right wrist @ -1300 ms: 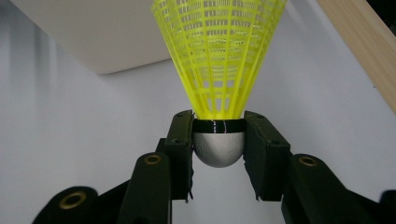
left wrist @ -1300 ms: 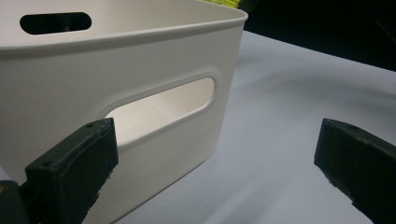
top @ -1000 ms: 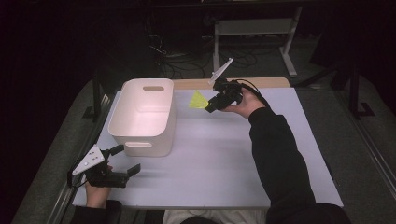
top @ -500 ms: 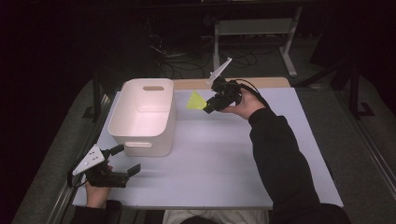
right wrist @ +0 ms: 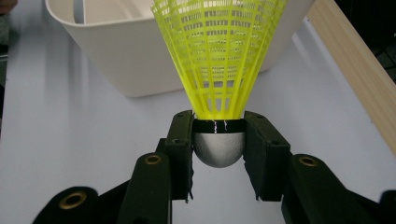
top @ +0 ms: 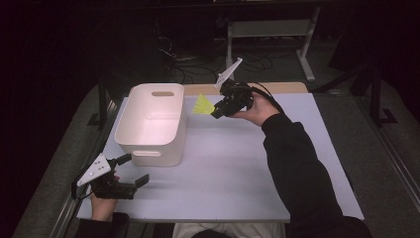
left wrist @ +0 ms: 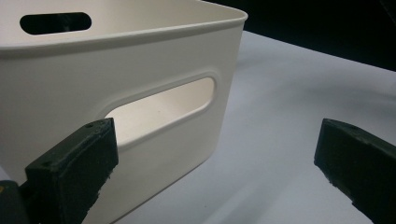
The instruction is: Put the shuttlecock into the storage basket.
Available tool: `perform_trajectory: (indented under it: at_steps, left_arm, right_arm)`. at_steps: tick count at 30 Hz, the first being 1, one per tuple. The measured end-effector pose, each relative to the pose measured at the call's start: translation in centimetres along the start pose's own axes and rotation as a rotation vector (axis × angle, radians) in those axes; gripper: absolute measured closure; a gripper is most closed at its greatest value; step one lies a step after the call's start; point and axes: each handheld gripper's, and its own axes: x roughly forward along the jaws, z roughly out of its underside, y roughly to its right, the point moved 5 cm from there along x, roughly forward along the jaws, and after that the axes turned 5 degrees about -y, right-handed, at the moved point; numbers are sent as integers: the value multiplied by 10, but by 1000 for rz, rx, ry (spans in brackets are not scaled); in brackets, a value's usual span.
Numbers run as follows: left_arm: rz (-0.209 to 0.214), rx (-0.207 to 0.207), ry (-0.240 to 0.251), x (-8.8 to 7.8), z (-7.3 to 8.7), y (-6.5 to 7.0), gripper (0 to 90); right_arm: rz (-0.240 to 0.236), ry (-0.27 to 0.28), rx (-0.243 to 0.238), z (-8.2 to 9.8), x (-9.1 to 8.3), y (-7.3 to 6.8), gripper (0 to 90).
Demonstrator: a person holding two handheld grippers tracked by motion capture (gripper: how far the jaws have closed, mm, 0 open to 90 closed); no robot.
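A pale tabletop is lit brightly, while the room around it is left in near darkness. A wooden strip is seen along its far edge. Beyond it, a light metal stand and tangled cables are made out on the dark floor.

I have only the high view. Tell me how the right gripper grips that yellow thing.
Observer: The right gripper is shut on a yellow shuttlecock, pads clamping the base by its black band.
Operator: Report its base.
Observer: A rounded silver cap, hanging free between the jaws.
Operator: Now the left gripper.
Observer: The left gripper is open with nothing between the jaws, facing the white bin and its handle slot.
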Motion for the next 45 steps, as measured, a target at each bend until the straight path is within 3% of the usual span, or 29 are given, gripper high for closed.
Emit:
perform_trajectory:
  at_steps: [18,45]
  left_arm:
    - [2,-1,0,0,0,0,0]
    - [1,1,1,0,0,0,0]
  right_arm:
    - [-11,26,-64,-42,-7,-14,629]
    - [-41,38,-118,-81,-1,-29,629]
